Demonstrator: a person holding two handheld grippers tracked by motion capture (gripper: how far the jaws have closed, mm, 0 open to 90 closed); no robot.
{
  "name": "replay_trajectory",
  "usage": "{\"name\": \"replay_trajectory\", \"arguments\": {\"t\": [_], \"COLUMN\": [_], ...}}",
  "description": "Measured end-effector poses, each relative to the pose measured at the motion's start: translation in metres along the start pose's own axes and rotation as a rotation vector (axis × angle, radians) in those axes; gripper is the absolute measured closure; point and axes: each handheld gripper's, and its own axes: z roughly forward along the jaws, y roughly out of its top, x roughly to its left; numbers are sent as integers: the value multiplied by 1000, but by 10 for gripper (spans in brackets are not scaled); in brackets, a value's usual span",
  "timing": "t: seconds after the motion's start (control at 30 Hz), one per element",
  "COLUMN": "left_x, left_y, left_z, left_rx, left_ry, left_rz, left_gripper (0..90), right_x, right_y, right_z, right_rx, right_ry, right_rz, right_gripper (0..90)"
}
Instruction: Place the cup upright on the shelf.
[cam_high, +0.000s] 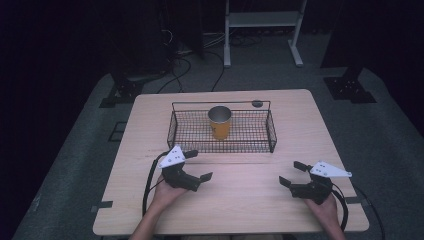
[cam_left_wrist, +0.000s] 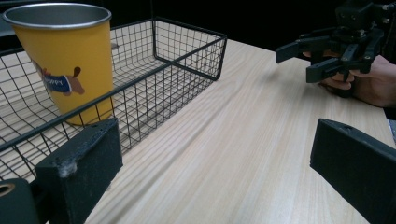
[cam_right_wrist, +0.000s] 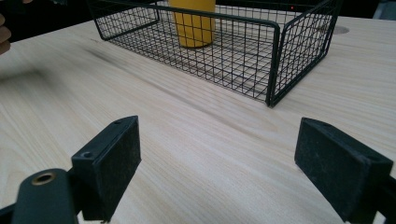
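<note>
A pale wooden worktop (cam_high: 250, 195) carries a black wire-mesh basket (cam_high: 185, 131) near its far edge, centred between the left and right edges. Inside the basket a yellow metal cup with a silver rim (cam_high: 220, 121) stands upright, about midway along it. Near the front edge, the left tool (cam_high: 198, 165) sits just before the basket's left end, jaws spread wide and empty. The right tool (cam_high: 292, 173) sits toward the right edge, also wide open, holding nothing.
</note>
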Motion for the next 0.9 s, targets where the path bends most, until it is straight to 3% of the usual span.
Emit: {"name": "replay_trajectory", "arguments": {"t": [0.9], "left_x": [-15], "left_y": [-23], "left_z": [-17], "left_rx": [-9], "left_ry": [23], "left_rz": [-20], "left_gripper": [15], "right_x": [0], "right_y": [0], "right_z": [0], "right_rx": [-2], "right_ry": [2], "right_rz": [1], "right_gripper": [135]}}
